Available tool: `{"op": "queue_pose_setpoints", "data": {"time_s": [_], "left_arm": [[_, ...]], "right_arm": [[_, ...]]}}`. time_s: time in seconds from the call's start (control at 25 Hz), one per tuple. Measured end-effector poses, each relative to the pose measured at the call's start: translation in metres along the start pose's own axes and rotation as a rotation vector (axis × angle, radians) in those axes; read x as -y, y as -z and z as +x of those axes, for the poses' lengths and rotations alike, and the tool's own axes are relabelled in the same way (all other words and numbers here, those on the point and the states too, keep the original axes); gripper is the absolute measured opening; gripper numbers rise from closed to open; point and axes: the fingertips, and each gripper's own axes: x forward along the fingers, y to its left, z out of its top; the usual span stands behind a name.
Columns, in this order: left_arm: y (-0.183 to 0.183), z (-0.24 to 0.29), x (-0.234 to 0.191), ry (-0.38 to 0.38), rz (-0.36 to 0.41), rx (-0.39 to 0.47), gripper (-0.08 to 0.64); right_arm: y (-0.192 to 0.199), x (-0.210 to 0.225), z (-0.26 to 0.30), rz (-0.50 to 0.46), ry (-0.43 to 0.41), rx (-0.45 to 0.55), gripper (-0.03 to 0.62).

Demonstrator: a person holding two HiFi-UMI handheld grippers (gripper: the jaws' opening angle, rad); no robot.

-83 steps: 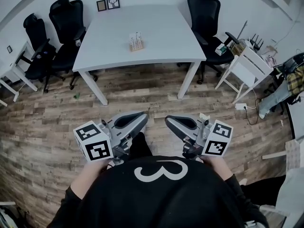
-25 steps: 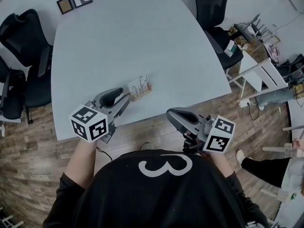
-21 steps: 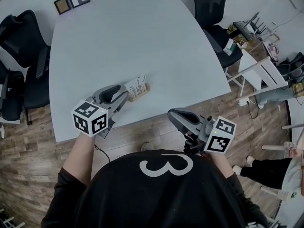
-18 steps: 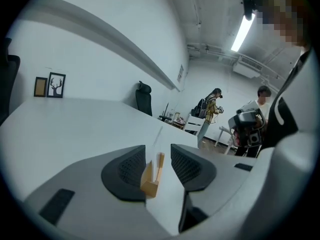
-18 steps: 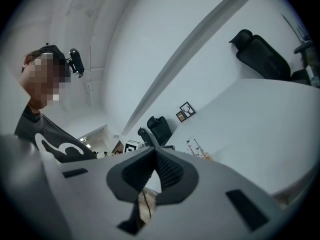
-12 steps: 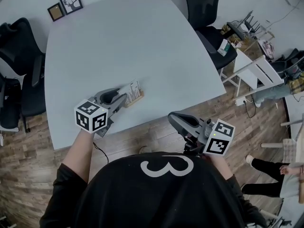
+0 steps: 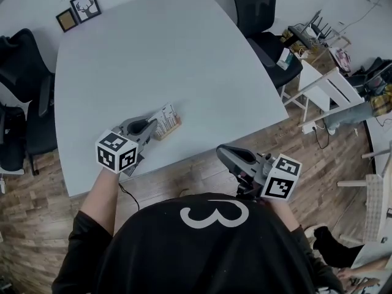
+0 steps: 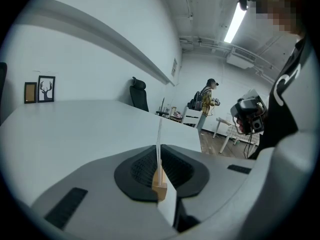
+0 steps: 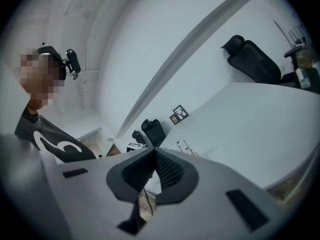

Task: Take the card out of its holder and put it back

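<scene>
1. When sighted along the left gripper [image 8: 159,148]: jaws just closed in, clamped on the thin card [image 8: 159,134] — foot in the wooden holder [image 8: 159,188].
2. Only from the head view: holder near the table [image 7: 153,54] front edge.
3. Right gripper [image 7: 220,152] — jaws together, empty, off the table.

1. The left gripper [image 8: 159,153] has just been closing its dark ribbed fingers [image 8: 137,170], which now press on the card [image 8: 159,131], seen edge-on as a thin white upright strip.
2. The card's foot sits in the wooden holder [image 8: 160,186], low between the fingers.
3. Beyond lies the pale bench [image 8: 75,126], with two framed pictures [image 8: 39,90] at its far left and a black chair [image 8: 139,94] behind it.
4. A person [image 8: 206,98] stands far off.
</scene>
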Motion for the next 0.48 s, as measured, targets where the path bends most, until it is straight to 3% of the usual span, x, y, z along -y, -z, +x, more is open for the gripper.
{"op": "queue_pose_setpoints", "data": {"time_s": [0.48], "left_arm": [[-0.0014, 0.0023, 0.0062, -0.002, 0.044, 0.017, 0.025]], "right_arm": [[0.0062, 0.0058, -0.0018, 0.033, 0.018, -0.01, 0.006]]}}
